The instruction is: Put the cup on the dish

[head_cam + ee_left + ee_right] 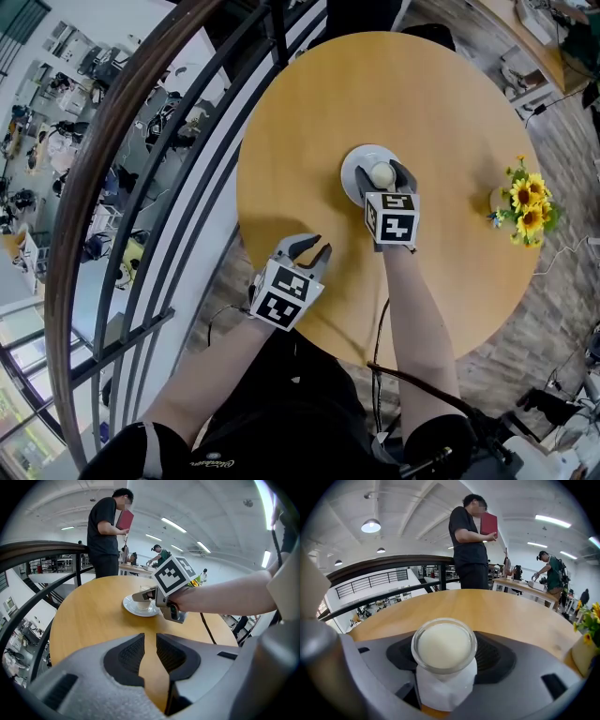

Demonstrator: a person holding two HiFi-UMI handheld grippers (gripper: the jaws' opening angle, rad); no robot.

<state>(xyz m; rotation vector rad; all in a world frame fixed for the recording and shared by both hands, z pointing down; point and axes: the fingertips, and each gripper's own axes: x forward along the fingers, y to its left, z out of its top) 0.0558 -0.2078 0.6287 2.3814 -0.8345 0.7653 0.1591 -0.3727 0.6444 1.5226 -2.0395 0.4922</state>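
Your right tongs (pixel 383 178) are open wide, with one jaw on each side of the cup (pixel 444 645), not squeezing it. The cup stands on the white dish (pixel 131 608) on the round table (pixel 309 131). Your left tongs (pixel 150 656) are open a little and hold nothing.

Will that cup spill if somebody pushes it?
Probably. The cup looks filled nearly to its rim with something white, so a quick shove would likely slop it. Its clear rim looks like glass, so it is probably breakable and slippery. Standing on the smooth dish, it might slide.
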